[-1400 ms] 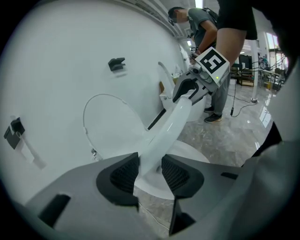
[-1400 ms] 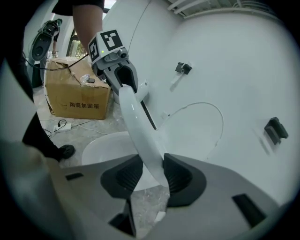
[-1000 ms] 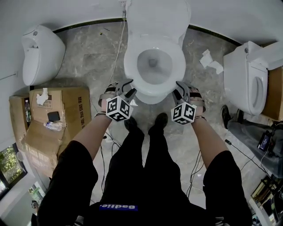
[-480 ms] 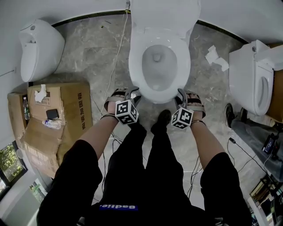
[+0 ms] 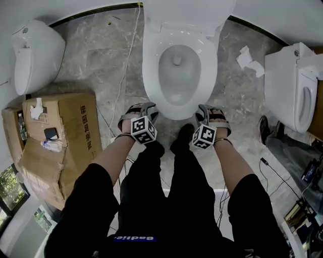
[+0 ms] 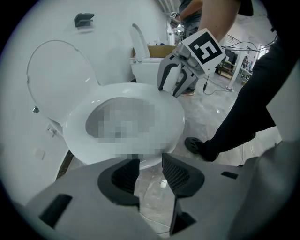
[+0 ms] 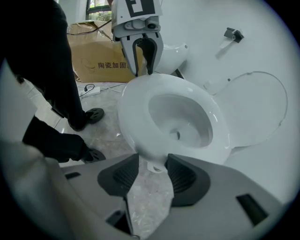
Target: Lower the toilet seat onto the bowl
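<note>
The white toilet (image 5: pixel 179 108) stands in the middle, with its seat ring (image 5: pixel 150 70) lying flat on the bowl and the lid (image 5: pixel 186 12) upright against the wall. My left gripper (image 5: pixel 143 107) hangs just off the bowl's front left; its jaws are closing with nothing between them. My right gripper (image 5: pixel 207 108) is at the front right, open wide and holding nothing. In the left gripper view the left gripper (image 6: pixel 150 166) faces the seat ring (image 6: pixel 173 117) and the right gripper (image 6: pixel 180 84) across it. In the right gripper view the right gripper (image 7: pixel 152 166) sits below the seat ring (image 7: pixel 136 103).
A cardboard box (image 5: pixel 60 136) with a bottle and a phone on it stands left. Another white fixture (image 5: pixel 30 55) is at the far left and a second toilet (image 5: pixel 292 90) at the right. Crumpled paper (image 5: pixel 250 58) and a cable (image 5: pixel 126 65) lie on the marble floor. The person's shoes are just before the bowl.
Both grippers have drawn back from the bowl's front rim toward the person's legs and come a little closer together. The seat has stayed flat on the bowl.
</note>
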The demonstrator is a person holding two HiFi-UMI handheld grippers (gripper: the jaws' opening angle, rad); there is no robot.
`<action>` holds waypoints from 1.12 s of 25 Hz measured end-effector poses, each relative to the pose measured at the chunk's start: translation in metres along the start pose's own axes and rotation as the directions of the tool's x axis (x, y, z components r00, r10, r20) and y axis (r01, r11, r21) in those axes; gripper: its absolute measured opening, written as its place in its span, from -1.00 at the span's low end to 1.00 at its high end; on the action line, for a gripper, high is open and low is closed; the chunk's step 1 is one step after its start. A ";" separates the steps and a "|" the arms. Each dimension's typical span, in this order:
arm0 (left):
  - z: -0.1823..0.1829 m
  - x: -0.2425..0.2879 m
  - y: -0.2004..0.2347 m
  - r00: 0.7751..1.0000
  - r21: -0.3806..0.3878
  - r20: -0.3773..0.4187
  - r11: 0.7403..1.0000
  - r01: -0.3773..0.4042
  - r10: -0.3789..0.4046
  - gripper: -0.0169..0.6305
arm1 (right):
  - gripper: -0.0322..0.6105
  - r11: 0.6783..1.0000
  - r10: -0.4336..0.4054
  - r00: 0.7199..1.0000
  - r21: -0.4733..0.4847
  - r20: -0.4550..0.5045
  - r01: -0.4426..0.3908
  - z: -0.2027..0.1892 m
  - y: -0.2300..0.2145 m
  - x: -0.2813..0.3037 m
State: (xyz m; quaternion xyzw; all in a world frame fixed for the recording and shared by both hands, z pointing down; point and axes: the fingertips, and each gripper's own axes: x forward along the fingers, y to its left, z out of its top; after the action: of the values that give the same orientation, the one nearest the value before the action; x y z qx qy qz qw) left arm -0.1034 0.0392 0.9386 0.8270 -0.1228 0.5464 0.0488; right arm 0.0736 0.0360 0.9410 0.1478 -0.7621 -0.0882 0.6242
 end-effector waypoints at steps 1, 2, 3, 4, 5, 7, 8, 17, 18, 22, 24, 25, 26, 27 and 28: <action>-0.001 0.004 -0.001 1.000 -0.009 -0.003 1.000 0.003 -0.003 -0.44 | -0.28 1.000 0.009 1.000 0.001 -0.002 -0.009 -0.001 0.001 0.004; -0.002 0.008 -0.002 1.000 -0.015 -0.006 1.000 0.008 -0.008 -0.44 | -0.28 1.000 0.018 1.000 0.005 -0.006 -0.018 -0.003 0.002 0.007; -0.002 0.011 -0.002 1.000 -0.019 -0.008 1.000 0.013 -0.013 -0.44 | -0.28 1.000 0.028 1.000 0.012 -0.011 -0.028 -0.004 0.004 0.010; -0.002 0.014 -0.001 1.000 -0.025 -0.009 1.000 0.018 -0.018 -0.44 | -0.29 0.999 0.041 0.999 0.021 -0.015 -0.040 -0.005 0.006 0.013; -0.001 0.016 0.000 1.000 -0.033 -0.009 0.999 0.019 -0.019 -0.44 | -0.29 0.998 0.055 0.998 0.032 -0.020 -0.054 -0.005 0.008 0.015; -0.001 0.020 0.006 1.000 -0.055 -0.014 0.998 0.018 -0.019 -0.44 | -0.30 0.995 0.083 0.996 0.050 -0.022 -0.082 -0.004 0.011 0.020; -0.001 0.022 0.008 1.000 -0.063 -0.019 0.998 0.023 -0.024 -0.44 | -0.30 0.995 0.091 0.996 0.054 -0.021 -0.090 -0.004 0.012 0.022; -0.006 -0.001 0.004 0.997 -0.081 -0.067 0.996 0.043 -0.049 -0.44 | -0.30 0.989 0.128 0.992 0.076 -0.016 -0.126 -0.005 0.013 0.005; -0.003 -0.010 0.001 0.997 -0.087 -0.064 0.995 0.042 -0.048 -0.44 | -0.30 0.988 0.132 0.991 0.089 -0.017 -0.130 -0.004 0.013 -0.004; 0.019 -0.058 -0.012 0.998 -0.121 -0.035 0.992 0.041 -0.046 -0.44 | -0.30 0.981 0.138 0.990 0.142 -0.012 -0.134 0.006 0.011 -0.055; 0.034 -0.086 -0.020 0.999 -0.149 -0.011 0.988 0.038 -0.040 -0.44 | -0.30 0.976 0.137 0.991 0.171 0.001 -0.135 0.014 0.011 -0.086; 0.043 -0.100 -0.024 0.999 -0.162 0.005 0.986 0.035 -0.035 -0.44 | -0.30 0.974 0.130 0.991 0.184 0.008 -0.129 0.019 0.008 -0.102; 0.052 -0.113 -0.027 0.999 -0.177 0.024 0.984 0.031 -0.027 -0.44 | -0.30 0.973 0.118 0.993 0.196 0.016 -0.119 0.023 0.005 -0.118; 0.061 -0.126 -0.029 0.999 -0.193 0.045 0.981 0.026 -0.018 -0.44 | -0.30 0.972 0.105 0.994 0.208 0.024 -0.108 0.027 0.001 -0.134; 0.070 -0.139 -0.030 0.998 -0.211 0.066 0.977 0.020 -0.007 -0.44 | -0.30 0.970 0.091 0.995 0.224 0.032 -0.096 0.031 -0.004 -0.149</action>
State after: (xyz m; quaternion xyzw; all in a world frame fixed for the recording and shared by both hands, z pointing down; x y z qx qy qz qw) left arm -0.0848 0.0738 0.7854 0.8353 -0.1762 0.5028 0.1361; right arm 0.0702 0.0810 0.7952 0.1804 -0.7801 0.0266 0.5985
